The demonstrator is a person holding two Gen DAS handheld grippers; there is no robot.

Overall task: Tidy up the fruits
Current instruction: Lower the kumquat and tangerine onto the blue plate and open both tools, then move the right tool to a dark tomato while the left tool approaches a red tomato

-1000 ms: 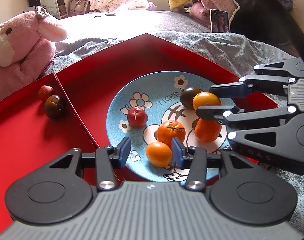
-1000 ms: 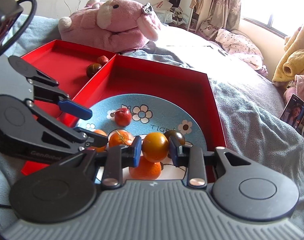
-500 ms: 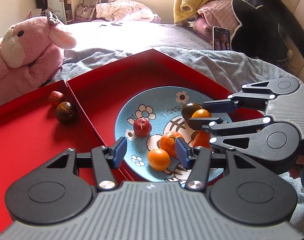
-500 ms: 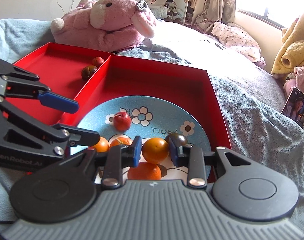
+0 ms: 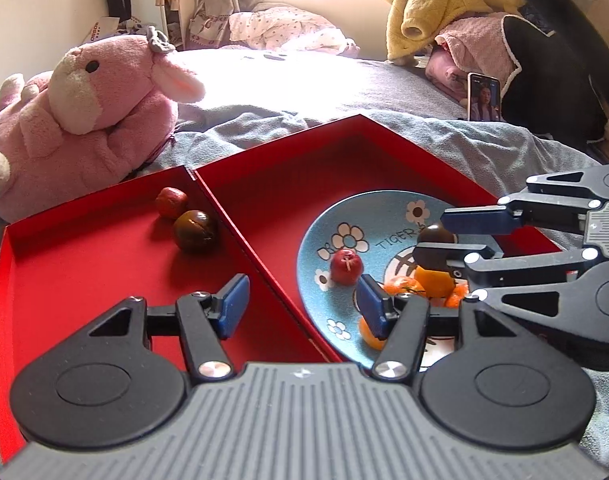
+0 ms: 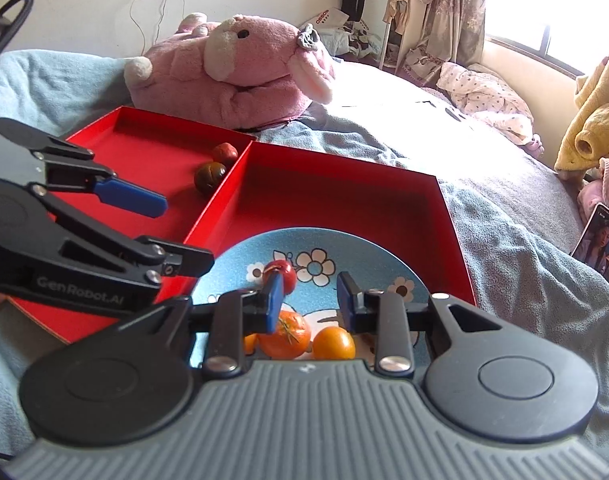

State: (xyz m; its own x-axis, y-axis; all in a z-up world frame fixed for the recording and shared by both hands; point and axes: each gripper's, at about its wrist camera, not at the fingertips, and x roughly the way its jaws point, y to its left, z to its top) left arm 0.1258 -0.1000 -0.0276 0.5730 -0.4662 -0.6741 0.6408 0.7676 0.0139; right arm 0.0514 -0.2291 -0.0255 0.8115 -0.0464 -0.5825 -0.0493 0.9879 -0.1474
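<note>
Two red trays sit side by side on the bed. The right tray (image 5: pixel 304 168) holds a blue plate (image 5: pixel 388 216) (image 6: pixel 364 256) with a small red fruit (image 5: pixel 346 266) (image 6: pixel 282 270), a tangerine (image 6: pixel 286 334), a round orange (image 5: pixel 432 280) (image 6: pixel 332 344) and a dark tomato (image 5: pixel 436 236). The left tray (image 5: pixel 84 260) holds a red fruit (image 5: pixel 171 202) and a dark tomato (image 5: pixel 194 230). My right gripper (image 6: pixel 310 300) (image 5: pixel 432 233) hovers over the plate, jaws a fruit's width apart with nothing between them. My left gripper (image 5: pixel 302 306) (image 6: pixel 186 234) hangs over the trays' shared wall, jaws opening and empty.
A pink plush rabbit (image 5: pixel 84 120) (image 6: pixel 240 68) lies just behind the left tray. A phone (image 5: pixel 482 96) (image 6: pixel 600 240) leans at the far right on the grey-blue blanket (image 6: pixel 504 220). Heaps of clothes (image 5: pixel 444 8) fill the back of the bed.
The orange that sat between my right gripper's pads now lies among the fruit on the plate, below them. The left jaws have spread wider. Both grippers have drawn up and back.
</note>
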